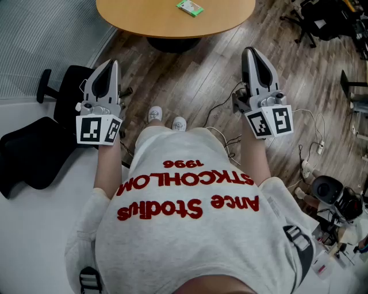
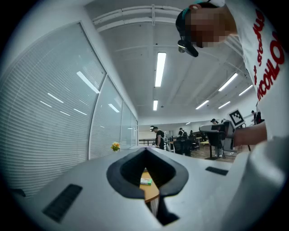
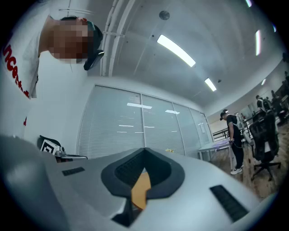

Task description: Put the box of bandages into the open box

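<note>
The right gripper (image 3: 144, 153) has its jaws closed together, nothing between them; a sliver of tan tabletop (image 3: 141, 191) shows below the tips. Behind is a blind-covered glass wall (image 3: 135, 126); a person (image 3: 233, 140) stands near a black office chair (image 3: 264, 135) at the right

Head view looks steeply down past the person's shirt (image 1: 190, 241) to the floor (image 1: 195, 74). Left gripper (image 1: 109, 64) and right gripper (image 1: 251, 53) sit mid-frame, table (image 1: 172, 17) at top edge. Gripper views (wide-angle, close over their jaws) face ahead, both glimpsing that table.
</note>
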`<state>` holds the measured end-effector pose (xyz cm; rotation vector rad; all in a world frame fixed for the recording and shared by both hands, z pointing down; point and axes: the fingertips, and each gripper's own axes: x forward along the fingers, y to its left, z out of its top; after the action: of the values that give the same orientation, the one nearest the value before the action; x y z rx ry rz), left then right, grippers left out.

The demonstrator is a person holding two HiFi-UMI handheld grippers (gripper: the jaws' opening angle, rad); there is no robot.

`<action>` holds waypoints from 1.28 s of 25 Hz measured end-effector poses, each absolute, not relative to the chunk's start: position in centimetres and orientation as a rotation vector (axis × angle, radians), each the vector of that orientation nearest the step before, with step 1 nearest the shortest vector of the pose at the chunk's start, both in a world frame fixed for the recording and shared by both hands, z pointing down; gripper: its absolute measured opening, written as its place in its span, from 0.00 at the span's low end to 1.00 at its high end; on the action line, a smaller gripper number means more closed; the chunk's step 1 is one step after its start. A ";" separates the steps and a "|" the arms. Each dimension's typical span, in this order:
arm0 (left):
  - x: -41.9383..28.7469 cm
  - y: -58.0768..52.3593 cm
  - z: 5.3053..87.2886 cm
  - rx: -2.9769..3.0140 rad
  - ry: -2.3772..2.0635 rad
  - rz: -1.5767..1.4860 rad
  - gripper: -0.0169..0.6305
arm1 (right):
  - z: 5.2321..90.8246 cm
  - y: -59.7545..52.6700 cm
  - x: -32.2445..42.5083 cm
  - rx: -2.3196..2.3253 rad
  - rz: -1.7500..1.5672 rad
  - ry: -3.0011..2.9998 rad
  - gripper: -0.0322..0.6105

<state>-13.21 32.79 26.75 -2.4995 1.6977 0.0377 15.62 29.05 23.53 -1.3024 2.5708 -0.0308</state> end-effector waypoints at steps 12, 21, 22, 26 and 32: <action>-10.1 31.8 26.3 -2.555 1.579 -0.024 0.02 | 23.2 27.8 16.3 -1.279 -0.050 2.555 0.06; -11.5 29.7 26.7 -2.546 1.626 0.001 0.02 | 23.7 26.4 15.6 -1.268 -0.074 2.562 0.06; -11.6 29.0 26.7 -2.547 1.625 0.007 0.02 | 23.7 25.9 15.7 -1.277 -0.074 2.560 0.06; -11.2 25.7 26.7 -2.562 1.593 0.022 0.02 | 24.0 23.6 16.5 -1.324 -0.084 2.533 0.06; -12.4 19.8 26.2 -2.587 1.561 0.071 0.02 | 23.9 18.9 14.8 -1.349 -0.091 2.541 0.06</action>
<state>-12.38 19.82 26.21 -2.5871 1.5605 0.0708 14.80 18.92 23.90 -1.3487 2.5407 -0.0906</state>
